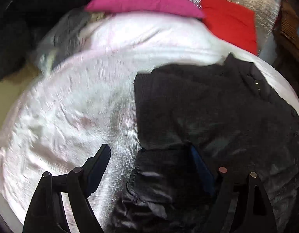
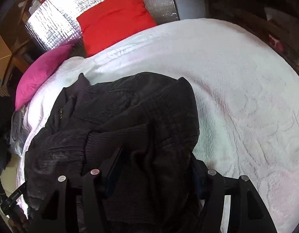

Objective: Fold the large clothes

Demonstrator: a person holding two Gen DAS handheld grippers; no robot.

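Black jacket point(image 2: 130, 116) bunched at frame centre on white bedspread point(image 2: 237, 97), likely mid-fold. Left gripper point(image 1: 149, 161) open, straddling its edge; right gripper point(image 2: 155, 165) astride a fold, clamping unclear.

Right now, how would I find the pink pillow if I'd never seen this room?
Look for the big bed under its white blanket. At its far end, against the shiny silver sheet, two pillows sit side by side. The pink pillow lies at the bed's corner, left of the red pillow in the right wrist view, well beyond the black jacket.
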